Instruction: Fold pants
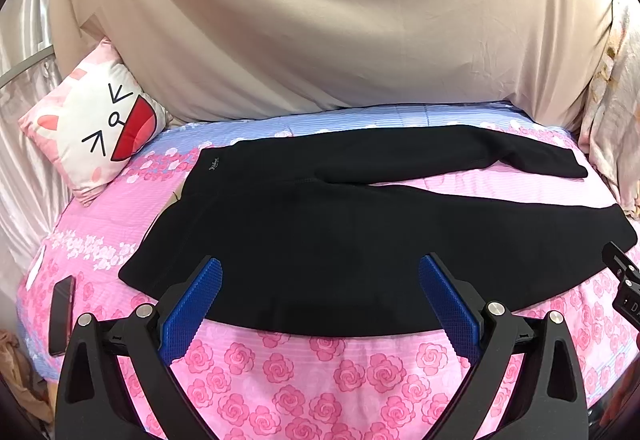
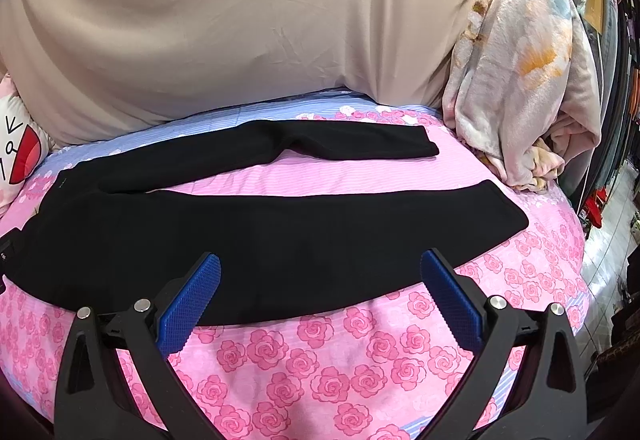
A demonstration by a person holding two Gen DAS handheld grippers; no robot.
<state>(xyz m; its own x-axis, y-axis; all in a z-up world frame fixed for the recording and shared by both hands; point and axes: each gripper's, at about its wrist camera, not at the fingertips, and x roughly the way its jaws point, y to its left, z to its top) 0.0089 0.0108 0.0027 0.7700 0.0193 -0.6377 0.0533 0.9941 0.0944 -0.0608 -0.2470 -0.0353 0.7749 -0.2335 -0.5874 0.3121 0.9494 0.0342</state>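
My left tongs (image 1: pixel 320 280) and right tongs (image 2: pixel 320 278) both hang released over the near edge of the black pants (image 1: pixel 360 240), which lie flat on the bed (image 1: pixel 300 380) just ahead — long axis crosswise, waistband nearer my left, cuffs nearer my right.

Black pants (image 1: pixel 320 232) lie flat — left hand-held gripper (image 1: pixel 320 272) spread wide.

We see a bed (image 1: pixel 280 372) under a pink rose-print sheet. On it black pants (image 1: pixel 320 240) lie flat with legs spread apart, a cartoon-face pillow (image 1: pixel 96 127) at the far left, a dark phone (image 1: pixel 62 314) near the left edge, and a crumpled floral blanket (image 2: pixel 520 79) at the far right.
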